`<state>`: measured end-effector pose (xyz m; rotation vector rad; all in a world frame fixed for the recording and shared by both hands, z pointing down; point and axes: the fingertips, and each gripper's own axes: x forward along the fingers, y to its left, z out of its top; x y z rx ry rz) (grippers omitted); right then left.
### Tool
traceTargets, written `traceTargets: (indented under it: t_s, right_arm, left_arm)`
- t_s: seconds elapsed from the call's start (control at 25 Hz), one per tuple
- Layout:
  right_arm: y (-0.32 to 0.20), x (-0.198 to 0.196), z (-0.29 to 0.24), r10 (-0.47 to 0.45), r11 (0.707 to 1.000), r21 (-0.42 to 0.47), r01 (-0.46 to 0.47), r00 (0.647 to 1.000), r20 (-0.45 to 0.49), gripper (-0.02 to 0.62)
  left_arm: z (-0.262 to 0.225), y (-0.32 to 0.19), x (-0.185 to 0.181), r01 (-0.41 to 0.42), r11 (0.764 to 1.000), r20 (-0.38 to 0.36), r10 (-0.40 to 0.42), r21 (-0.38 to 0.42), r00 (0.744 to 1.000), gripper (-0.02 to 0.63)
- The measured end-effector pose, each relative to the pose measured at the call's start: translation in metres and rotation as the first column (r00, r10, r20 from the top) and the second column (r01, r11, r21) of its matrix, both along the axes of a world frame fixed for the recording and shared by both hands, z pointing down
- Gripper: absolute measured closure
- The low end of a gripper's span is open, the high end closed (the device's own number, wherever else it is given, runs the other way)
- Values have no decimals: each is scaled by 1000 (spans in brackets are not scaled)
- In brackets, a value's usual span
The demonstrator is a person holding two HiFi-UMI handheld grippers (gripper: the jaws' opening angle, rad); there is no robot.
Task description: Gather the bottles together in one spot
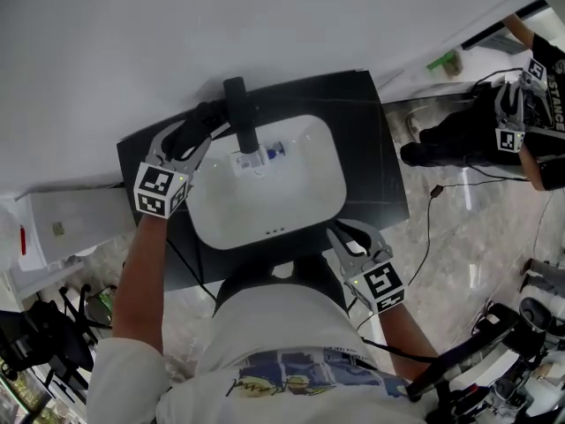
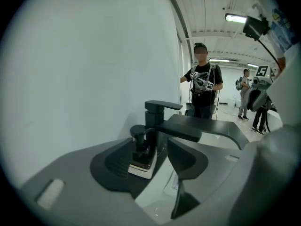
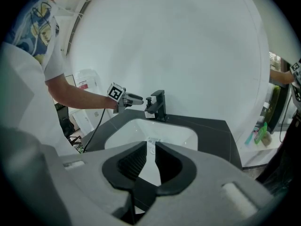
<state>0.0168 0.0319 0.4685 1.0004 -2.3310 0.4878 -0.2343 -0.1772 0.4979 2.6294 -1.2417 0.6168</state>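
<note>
The sink (image 1: pixel 309 203) is faced from its front edge. The left gripper (image 2: pixel 157 160) is held spread wide by the faucet (image 2: pixel 160 114), jaws flanking but not pressing the bottle (image 2: pixel 142 150) on the back rim, probably the gathering spot. The right gripper (image 3: pixel 146 160) is kept idle and empty, jaws narrowly parted.

On my feed the left gripper (image 1: pixel 201 124) and right gripper (image 1: pixel 346 237) are silver-grey metal frames with dark jaw pads ribbed on their inner faces. Each carries a white cube (image 1: pixel 160 191) printed with black square markers, and a thin black cable (image 3: pixel 97 121) hangs off the left one. The person wears a white short-sleeved T-shirt (image 1: pixel 274 334) with a blue and yellow print.
</note>
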Motion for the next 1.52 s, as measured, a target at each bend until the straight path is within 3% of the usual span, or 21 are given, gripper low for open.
traceTargets:
  t_s: [0.28,0.56,0.8,1.08,1.52]
  right_arm:
    - [-1,15,3,-35,999,-12,35,999,19,540]
    - [0,41,5,-40,999,-26,40,999,20,540]
    - [1,68,7,-23,999,-38,24,1000,20,540]
    - [6,107,17,-1,997,-75,1,1000,-2,540]
    - [-5,144,25,-4,995,-99,3,1000,-17,540]
  left_arm:
    - [52,61,48,11,994,39,-7,-110,999,387]
    - [111,111,133,-147,968,151,179,-203,972,400]
    - [151,96,170,-137,952,226,203,-274,953,413]
    - [196,67,182,-109,945,364,223,-308,904,417]
    - [248,48,187,-145,921,552,337,-361,763,417]
